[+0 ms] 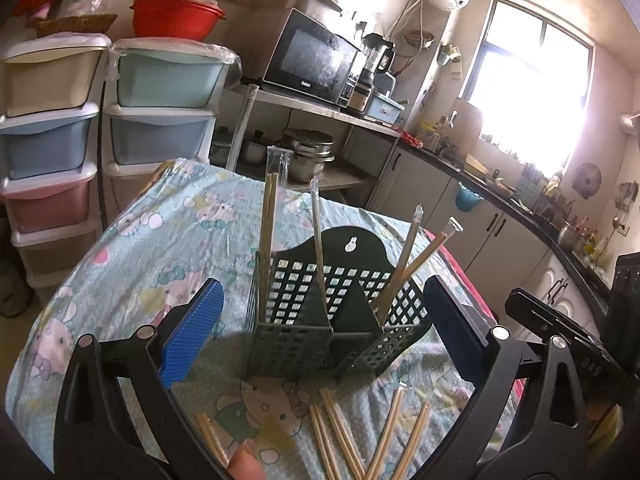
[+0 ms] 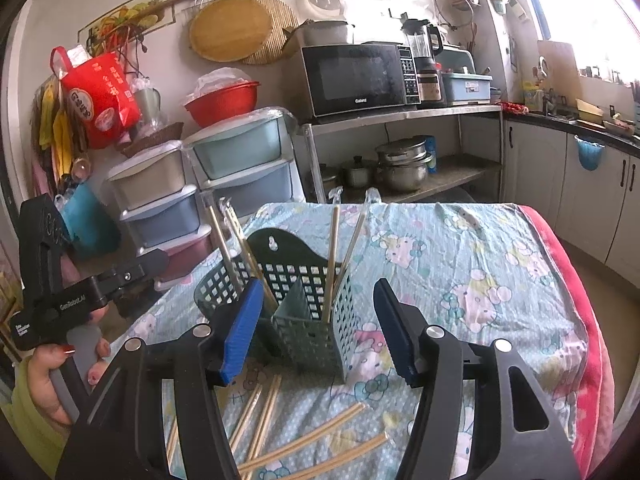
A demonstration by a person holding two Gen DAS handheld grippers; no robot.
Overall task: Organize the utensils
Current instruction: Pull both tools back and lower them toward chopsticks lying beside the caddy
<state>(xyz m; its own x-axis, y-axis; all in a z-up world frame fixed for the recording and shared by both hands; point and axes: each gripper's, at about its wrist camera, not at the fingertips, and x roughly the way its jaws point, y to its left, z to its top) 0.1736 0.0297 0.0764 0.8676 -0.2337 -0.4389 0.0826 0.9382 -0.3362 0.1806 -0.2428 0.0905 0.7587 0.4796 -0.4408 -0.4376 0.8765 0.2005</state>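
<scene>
Upright chopsticks (image 1: pixel 269 240) in the holder (image 1: pixel 320 312) on the table (image 1: pixel 132 264); loose chopsticks (image 1: pixel 340 436) before it.

A table (image 2: pixel 460 264) under a cartoon-print cloth fills mid-frame. A green caddy (image 2: pixel 316 332) stands centre. Wrapped chopsticks (image 2: pixel 304 436) lie along the bottom edge.

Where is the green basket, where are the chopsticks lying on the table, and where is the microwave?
green basket (image 2: pixel 320 344): right wrist view, on its front wall.
chopsticks lying on the table (image 1: pixel 340 436): left wrist view, mid-length of one pair.
microwave (image 2: pixel 352 76): right wrist view, on its door.
</scene>
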